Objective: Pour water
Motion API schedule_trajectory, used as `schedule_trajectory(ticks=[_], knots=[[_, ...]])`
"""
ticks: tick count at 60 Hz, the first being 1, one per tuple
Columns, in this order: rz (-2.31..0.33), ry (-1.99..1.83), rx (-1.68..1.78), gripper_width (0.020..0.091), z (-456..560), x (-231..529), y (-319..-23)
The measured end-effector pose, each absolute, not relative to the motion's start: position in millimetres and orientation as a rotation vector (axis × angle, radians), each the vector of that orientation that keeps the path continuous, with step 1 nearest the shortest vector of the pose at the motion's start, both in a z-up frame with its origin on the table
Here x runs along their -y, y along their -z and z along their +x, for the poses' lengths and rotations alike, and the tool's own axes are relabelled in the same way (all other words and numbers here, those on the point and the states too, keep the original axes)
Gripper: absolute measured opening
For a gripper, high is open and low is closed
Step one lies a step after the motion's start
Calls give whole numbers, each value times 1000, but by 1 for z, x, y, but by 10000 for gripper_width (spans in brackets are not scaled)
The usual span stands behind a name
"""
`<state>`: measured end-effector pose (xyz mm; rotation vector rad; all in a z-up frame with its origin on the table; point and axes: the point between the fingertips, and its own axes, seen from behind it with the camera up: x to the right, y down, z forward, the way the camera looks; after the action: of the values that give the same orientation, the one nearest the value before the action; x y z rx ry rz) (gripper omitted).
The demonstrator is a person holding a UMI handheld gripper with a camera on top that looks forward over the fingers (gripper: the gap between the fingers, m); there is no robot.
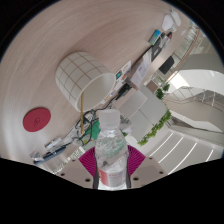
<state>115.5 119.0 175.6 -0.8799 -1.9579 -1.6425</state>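
A clear plastic water bottle (111, 150) with a white cap and a pale label stands between my gripper's (111, 168) two fingers. Both magenta pads (88, 160) press against its sides, so the gripper is shut on it. The whole view is tilted, and the bottle's cap points toward a clear plastic cup (147, 108) that stands beyond the fingers on the pale round table (60, 50). The bottle's base is hidden below the fingers.
A white cylinder with a grid pattern (82, 74) stands on the table beyond the bottle. A red round disc (38, 119) lies on the table beside it. Cables and small devices (75, 138) run along the table's edge. Green plants (155, 128) and a bright room lie past the table.
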Motion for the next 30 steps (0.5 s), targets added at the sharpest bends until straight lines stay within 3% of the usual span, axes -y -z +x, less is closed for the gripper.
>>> schedule_trajectory(ticks=[10,16,23,24,28,30], knots=[[-898,1642,2009,366,113,-124,-173],[-1088,1542,1865,366,116,-124,-176],[-1399,1249,1297,368,118,-133,-227],[-1429,1173,1290,367,114,-148,-253],[-1533,889,925,378,127,-153,-297],[-1532,749,694,412,136,-129,-295]])
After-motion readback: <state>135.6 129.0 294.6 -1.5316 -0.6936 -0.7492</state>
